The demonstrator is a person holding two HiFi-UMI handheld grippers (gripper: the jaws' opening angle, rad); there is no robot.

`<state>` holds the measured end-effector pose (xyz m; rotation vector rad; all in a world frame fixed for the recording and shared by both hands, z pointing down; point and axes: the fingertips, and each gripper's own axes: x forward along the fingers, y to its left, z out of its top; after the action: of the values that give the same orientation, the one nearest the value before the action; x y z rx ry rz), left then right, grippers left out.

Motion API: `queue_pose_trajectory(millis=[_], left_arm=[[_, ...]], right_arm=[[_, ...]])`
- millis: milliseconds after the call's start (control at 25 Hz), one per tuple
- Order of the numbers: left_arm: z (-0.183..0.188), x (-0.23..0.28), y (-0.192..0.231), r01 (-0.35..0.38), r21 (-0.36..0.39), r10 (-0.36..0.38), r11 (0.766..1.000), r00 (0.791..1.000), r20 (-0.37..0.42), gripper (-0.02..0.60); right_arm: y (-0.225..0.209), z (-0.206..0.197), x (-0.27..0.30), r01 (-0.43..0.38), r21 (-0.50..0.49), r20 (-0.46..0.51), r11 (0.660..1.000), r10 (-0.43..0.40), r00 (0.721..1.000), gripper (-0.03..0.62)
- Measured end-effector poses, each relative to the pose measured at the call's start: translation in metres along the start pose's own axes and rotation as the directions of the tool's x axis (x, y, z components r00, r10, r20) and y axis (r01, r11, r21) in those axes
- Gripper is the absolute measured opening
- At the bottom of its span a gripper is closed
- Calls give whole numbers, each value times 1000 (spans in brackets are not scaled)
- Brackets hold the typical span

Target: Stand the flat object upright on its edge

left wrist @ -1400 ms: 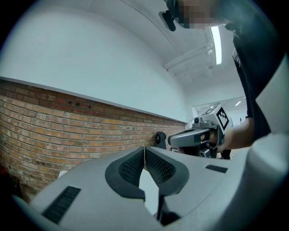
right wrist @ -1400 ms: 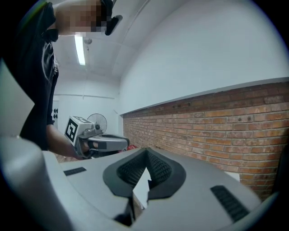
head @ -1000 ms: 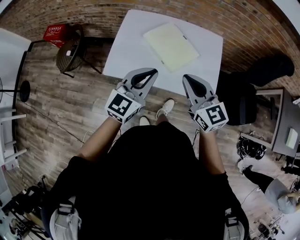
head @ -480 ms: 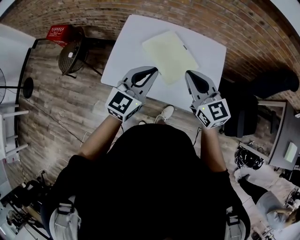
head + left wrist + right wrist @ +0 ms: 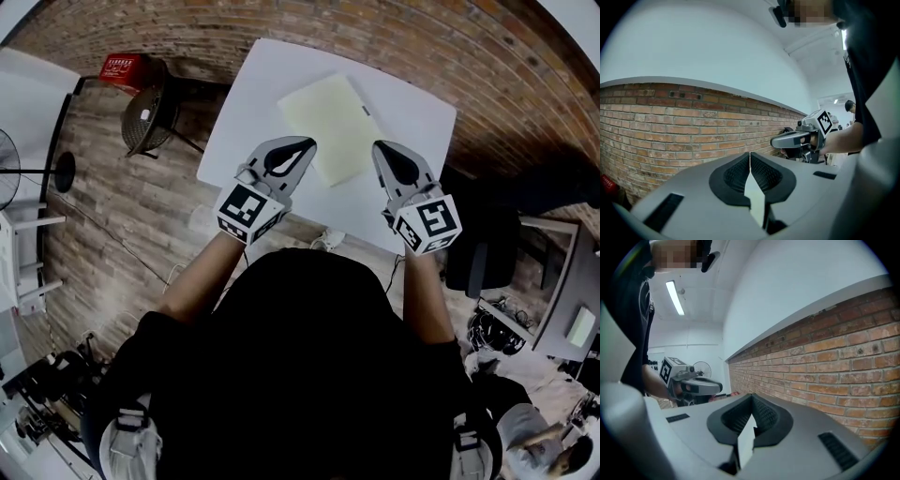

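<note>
we hold left tongs (image 5: 303, 147) and right tongs (image 5: 381, 148) closed tight, both empty, over the white tabletop (image 5: 251, 101). pale yellow flat pad (image 5: 328, 124) lies flat between them, its material hard to make out.

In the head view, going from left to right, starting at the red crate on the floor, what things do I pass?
red crate → left gripper → pale flat pad → right gripper
</note>
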<state>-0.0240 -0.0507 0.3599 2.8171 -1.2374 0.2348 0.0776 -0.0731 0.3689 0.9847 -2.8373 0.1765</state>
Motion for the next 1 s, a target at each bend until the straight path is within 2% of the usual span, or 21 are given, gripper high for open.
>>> queue_pose_trajectory(millis=[240, 440, 640, 1000], left_arm=[[-4, 21, 8, -43, -14, 43, 999, 999, -21, 21], [-21, 31, 22, -73, -50, 70, 996, 996, -55, 21], [-37, 42, 52, -98, -126, 88, 987, 993, -79, 21], [-69, 67, 112, -144, -200, 122, 969, 986, -116, 21]], right_arm=[[-25, -8, 12, -38, 7, -19, 999, 38, 999, 8], [-41, -16, 30, -30, 26, -55, 999, 31, 998, 8], [-57, -23, 54, -14, 24, -91, 1000, 16, 996, 8], [-89, -48, 96, 35, 24, -182, 999, -30, 983, 8]])
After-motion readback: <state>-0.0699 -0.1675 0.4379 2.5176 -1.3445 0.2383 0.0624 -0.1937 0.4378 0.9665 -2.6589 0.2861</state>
